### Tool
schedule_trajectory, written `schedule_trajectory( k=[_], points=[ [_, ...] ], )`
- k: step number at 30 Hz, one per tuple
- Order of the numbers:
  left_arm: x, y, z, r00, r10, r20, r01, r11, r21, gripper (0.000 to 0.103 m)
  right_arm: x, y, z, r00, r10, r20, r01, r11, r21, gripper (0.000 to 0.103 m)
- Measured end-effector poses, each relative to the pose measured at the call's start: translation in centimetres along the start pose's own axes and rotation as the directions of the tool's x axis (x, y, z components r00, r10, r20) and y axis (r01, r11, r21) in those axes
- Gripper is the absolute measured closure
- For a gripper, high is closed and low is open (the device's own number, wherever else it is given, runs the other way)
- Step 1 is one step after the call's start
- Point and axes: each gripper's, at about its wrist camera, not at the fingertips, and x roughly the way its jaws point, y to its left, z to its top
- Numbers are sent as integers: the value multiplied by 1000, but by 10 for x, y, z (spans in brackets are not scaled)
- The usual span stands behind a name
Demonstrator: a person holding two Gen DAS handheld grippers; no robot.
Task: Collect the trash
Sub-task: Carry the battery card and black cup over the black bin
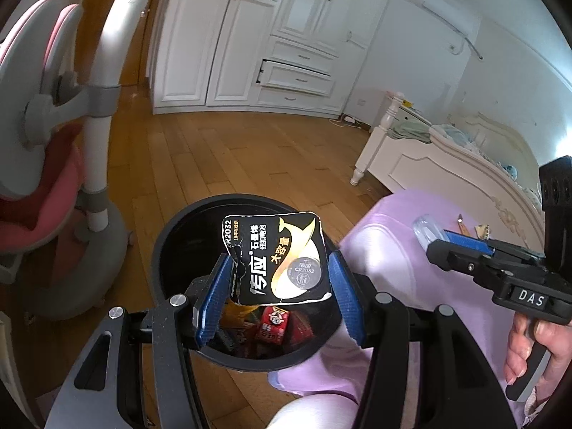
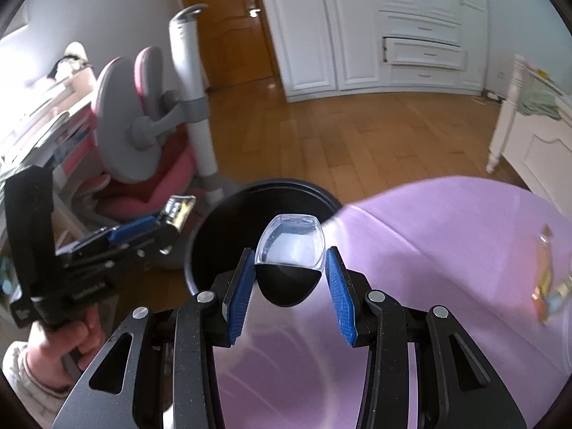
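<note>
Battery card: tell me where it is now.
Left wrist view, centre: the battery card is clamped in the left gripper, over the open black bin.

Both grippers (image 1: 277, 286) (image 2: 291, 291) clamped, pointing downward.

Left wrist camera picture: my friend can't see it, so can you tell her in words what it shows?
The left gripper holds a black-and-gold button battery card over an open black trash bin with wrappers inside. At the right, the right gripper holds a clear plastic piece above a purple cloth. Behind are wood floor, white wardrobe and a pink chair.
</note>
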Motion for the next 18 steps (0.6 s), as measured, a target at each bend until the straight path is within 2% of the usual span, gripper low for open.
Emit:
schedule_trajectory(
  k=[8,18],
  points=[
    [4,24,1,1000,7,-4,-8,999,-36,48,37,28,21,999,28,-35,-28,999,-15,62],
    [14,38,2,1000,14,-17,-14,999,-43,48,68,36,30,997,35,-73,-35,999,-1,62]
  ],
)
